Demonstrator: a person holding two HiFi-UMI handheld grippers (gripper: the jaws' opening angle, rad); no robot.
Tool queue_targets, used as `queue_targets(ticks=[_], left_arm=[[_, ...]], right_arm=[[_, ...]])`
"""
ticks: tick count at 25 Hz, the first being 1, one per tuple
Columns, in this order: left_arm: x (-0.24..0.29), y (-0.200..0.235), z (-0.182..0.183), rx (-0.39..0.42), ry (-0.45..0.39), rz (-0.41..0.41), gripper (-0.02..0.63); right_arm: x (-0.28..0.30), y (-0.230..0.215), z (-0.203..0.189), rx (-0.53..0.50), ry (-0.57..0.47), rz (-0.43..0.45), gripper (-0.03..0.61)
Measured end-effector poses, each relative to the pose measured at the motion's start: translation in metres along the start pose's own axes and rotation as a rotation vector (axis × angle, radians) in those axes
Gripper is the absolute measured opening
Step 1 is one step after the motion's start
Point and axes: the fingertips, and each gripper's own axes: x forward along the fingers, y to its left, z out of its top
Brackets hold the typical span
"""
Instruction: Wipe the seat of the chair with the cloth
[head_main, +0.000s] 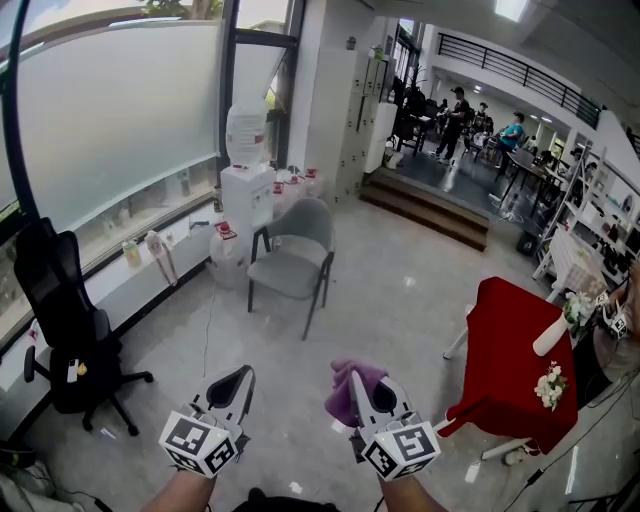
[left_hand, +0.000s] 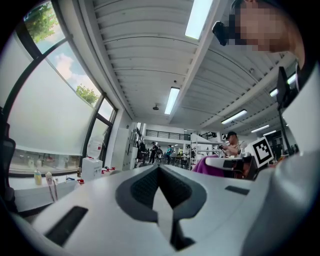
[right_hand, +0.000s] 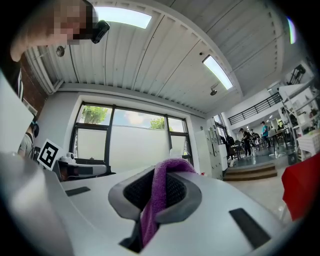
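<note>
Right tool (head_main: 372, 390) clamps purple cloth (head_main: 345, 396) lengthwise along jaws; chair (head_main: 290, 268) seemingly faces viewer.

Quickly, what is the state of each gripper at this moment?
Left gripper: closed, holding nothing.
Right gripper: closed on the purple cloth.

We noted open floor (head_main: 290, 375) from bottom centre up to the grey chair (head_main: 292, 262). A water dispenser (head_main: 246, 200) crowded its left. A red table (head_main: 505, 360) blocked lower right and a black office chair (head_main: 62, 320) lower left.
</note>
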Motion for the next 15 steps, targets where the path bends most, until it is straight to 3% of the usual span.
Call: queue_targets(ticks=[15], left_arm=[[-0.017, 0.054, -0.003, -0.021, 0.013, -0.085, 0.008]], right_arm=[[0.041, 0.043, -0.010, 0.008, 0.002, -0.042, 0.020]])
